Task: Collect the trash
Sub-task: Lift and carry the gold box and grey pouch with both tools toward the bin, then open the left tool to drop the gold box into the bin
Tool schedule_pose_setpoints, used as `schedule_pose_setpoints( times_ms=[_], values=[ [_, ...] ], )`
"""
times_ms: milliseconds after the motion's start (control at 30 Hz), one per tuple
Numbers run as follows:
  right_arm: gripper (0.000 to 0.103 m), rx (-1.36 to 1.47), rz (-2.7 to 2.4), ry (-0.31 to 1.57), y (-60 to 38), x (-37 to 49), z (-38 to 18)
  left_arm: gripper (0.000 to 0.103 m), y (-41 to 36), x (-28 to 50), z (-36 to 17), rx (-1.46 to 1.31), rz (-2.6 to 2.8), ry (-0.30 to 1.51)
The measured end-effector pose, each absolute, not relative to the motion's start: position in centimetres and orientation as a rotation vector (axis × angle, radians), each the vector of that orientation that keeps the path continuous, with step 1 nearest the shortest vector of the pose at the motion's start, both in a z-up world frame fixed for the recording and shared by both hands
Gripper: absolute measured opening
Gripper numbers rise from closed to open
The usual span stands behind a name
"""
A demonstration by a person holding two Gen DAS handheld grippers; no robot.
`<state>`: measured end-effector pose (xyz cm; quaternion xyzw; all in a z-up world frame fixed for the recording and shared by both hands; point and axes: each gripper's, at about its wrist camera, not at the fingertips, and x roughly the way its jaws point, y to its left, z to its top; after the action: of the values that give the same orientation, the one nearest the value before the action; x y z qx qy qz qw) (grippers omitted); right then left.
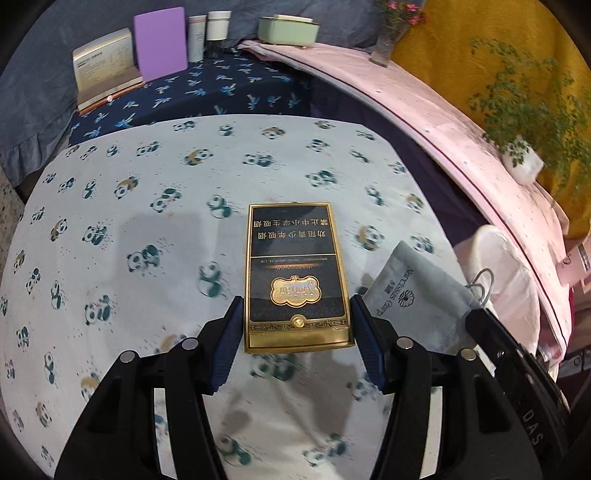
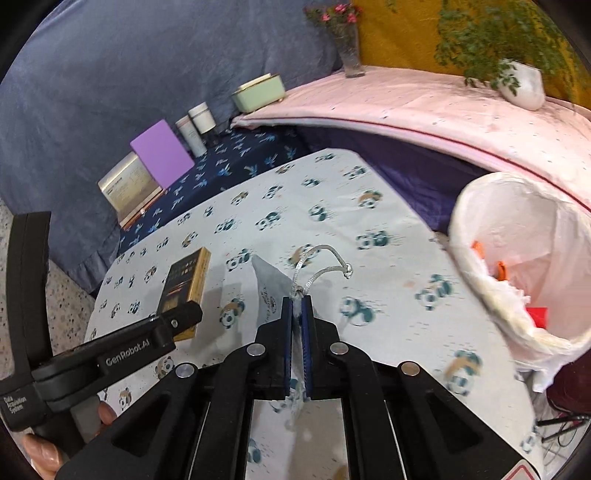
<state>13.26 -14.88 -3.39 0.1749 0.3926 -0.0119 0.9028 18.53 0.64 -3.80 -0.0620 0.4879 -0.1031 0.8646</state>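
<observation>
A black and gold cigarette box [image 1: 295, 275] lies flat on the panda-print tablecloth [image 1: 147, 229]. My left gripper [image 1: 297, 314] is open, with its jaws on either side of the box's near end. The box also shows in the right wrist view [image 2: 186, 288]. My right gripper [image 2: 296, 306] is shut on a small grey drawstring pouch [image 2: 271, 288] near its cord [image 2: 321, 266]. The pouch shows in the left wrist view [image 1: 406, 295], right of the box. A white-lined trash bin [image 2: 517, 258] with some trash inside stands right of the table.
At the back on a dark blue cloth stand a gold box [image 1: 105, 66], a purple card [image 1: 160, 42], two white jars [image 1: 210, 31] and a green box [image 1: 288, 31]. A pink-covered ledge [image 1: 424, 110] holds a flower vase [image 1: 388, 40] and a potted plant [image 1: 521, 162].
</observation>
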Motion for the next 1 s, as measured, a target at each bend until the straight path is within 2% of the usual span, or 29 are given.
schedule_pose_setpoints(
  times_ms=[467,1000],
  values=[
    [0.005,0.430,-0.149,0.685,-22.5,6.8,0.7,0.055,-8.2,14.0,-0.6,-0.023,-0.351,0.967],
    [0.005,0.499,-0.307,0.599,-31.6,2.4,2.0,0.055,-18.4,12.4,0.4,0.094,-0.494,0.943]
  ],
)
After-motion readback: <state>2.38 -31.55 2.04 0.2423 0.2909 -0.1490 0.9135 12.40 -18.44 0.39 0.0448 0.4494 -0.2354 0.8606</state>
